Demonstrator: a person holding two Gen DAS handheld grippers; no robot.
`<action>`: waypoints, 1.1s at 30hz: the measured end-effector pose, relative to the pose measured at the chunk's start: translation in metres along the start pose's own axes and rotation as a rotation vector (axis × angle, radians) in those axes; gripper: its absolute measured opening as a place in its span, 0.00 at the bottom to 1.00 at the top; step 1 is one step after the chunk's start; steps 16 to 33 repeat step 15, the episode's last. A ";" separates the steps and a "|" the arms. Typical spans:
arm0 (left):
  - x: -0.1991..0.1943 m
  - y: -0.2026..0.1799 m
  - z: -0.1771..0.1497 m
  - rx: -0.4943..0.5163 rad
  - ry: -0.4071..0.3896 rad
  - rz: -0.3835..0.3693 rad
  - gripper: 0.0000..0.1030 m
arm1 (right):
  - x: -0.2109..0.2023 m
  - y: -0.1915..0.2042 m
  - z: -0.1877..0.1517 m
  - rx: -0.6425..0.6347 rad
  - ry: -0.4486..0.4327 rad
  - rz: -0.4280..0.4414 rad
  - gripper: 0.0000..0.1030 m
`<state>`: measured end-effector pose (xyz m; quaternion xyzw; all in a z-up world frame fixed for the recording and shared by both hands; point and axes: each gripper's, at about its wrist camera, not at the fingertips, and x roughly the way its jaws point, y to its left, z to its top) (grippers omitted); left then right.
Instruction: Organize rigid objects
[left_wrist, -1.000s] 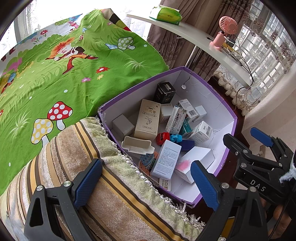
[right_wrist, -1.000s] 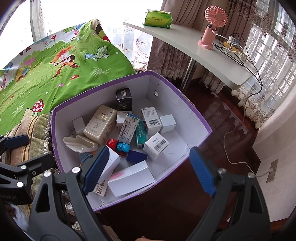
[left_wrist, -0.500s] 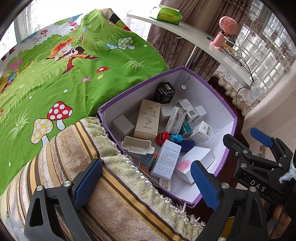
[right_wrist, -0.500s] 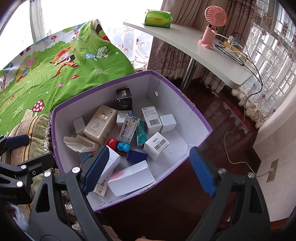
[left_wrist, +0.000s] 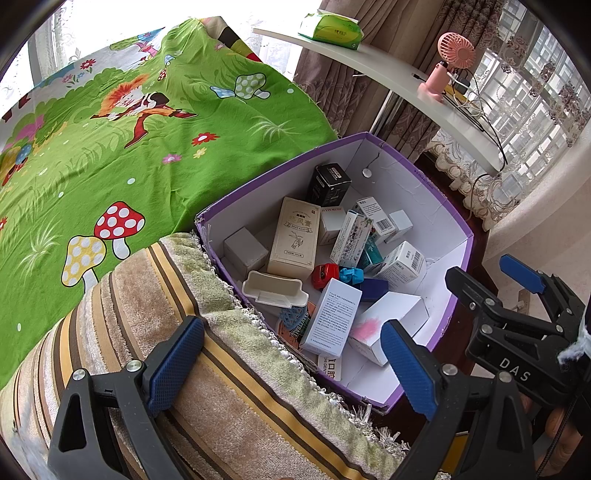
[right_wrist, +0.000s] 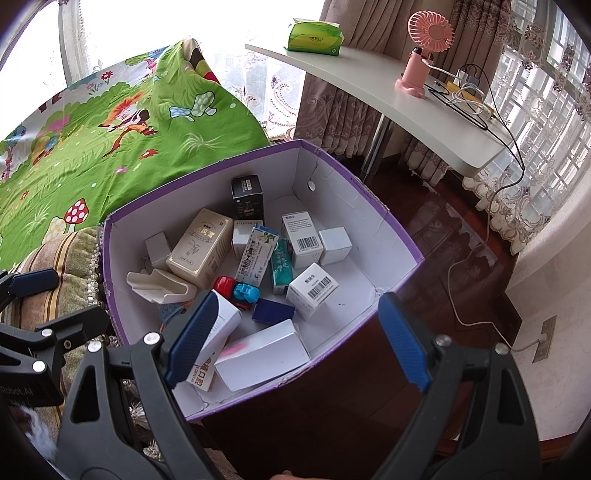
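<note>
- Green cartoon cloth (left_wrist: 122, 147): printed with mushrooms and a running figure; it fills the left of both views.
- Striped fringed cover (left_wrist: 229, 387): lies beside the cloth and touches the near-left wall of the box.
- Left gripper (left_wrist: 291, 365): blue-padded jaws stand wide apart with nothing between them; they hang over the striped cover and the box's near corner.
- Purple box (right_wrist: 369, 206): open-topped, white inside, standing on dark wooden floor (right_wrist: 424, 229); it holds all the rigid objects.
- Beige carton (right_wrist: 201, 247): bears Chinese characters and a line drawing; a white plastic tray (right_wrist: 159, 286) lies against it.
- Black carton (right_wrist: 247, 197): stands at the rear wall.
- Red toy (right_wrist: 224, 285) and blue toy (right_wrist: 246, 292): touching, at the centre.
- Barcoded white cartons (right_wrist: 303, 238): right of centre.
- Right gripper (right_wrist: 295, 343): jaws wide apart and empty, above the box's near edge; its body reads "DAS" in the left view.
- White desk (right_wrist: 369, 85): carries a green tissue pack (right_wrist: 314, 35) and a pink fan (right_wrist: 424, 48).
</note>
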<state>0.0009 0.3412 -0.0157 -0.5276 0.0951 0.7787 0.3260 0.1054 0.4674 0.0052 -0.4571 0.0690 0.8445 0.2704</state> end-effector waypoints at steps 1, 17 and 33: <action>0.000 0.000 0.000 0.000 0.000 0.000 0.94 | 0.000 0.000 0.000 0.001 0.000 0.000 0.87; -0.001 0.001 0.002 0.008 -0.011 -0.047 1.00 | 0.000 -0.001 0.000 0.003 0.000 0.004 0.87; -0.001 0.001 0.002 0.008 -0.011 -0.047 1.00 | 0.000 -0.001 0.000 0.003 0.000 0.004 0.87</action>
